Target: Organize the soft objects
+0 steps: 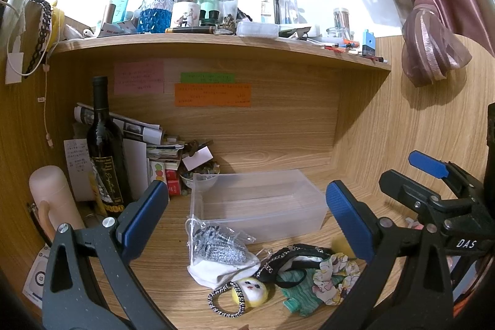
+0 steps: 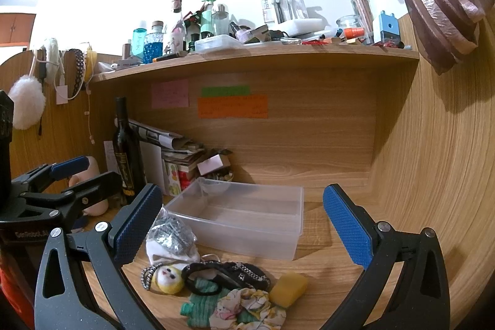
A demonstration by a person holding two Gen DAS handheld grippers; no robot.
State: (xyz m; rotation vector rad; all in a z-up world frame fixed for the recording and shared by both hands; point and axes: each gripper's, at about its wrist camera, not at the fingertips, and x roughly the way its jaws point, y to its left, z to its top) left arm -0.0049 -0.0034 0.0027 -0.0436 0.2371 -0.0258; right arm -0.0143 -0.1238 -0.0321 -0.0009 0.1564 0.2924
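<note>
A clear plastic bin (image 1: pixel 263 200) (image 2: pixel 244 215) stands empty on the wooden desk. In front of it lies a heap of soft things: a clear bag with silver mesh (image 1: pixel 216 246) (image 2: pixel 170 232) on a white cloth (image 1: pixel 213 272), a yellow plush face (image 1: pixel 252 289) (image 2: pixel 168 276) with a beaded band, a black strap (image 1: pixel 290 260) (image 2: pixel 229 271), a floral scrunchie (image 1: pixel 334 274) (image 2: pixel 247 308), a green knit piece (image 1: pixel 300 296) (image 2: pixel 198 305) and a yellow sponge (image 2: pixel 289 288). My left gripper (image 1: pixel 247 225) and right gripper (image 2: pixel 241 234) are open and empty above the heap.
A dark wine bottle (image 1: pixel 105 150) (image 2: pixel 126 150), papers and small boxes (image 1: pixel 164 163) stand at the back left. A pink cylinder (image 1: pixel 52 200) is at the far left. The upper shelf (image 1: pixel 216 40) holds many bottles. A curtain (image 1: pixel 433 30) hangs at the right.
</note>
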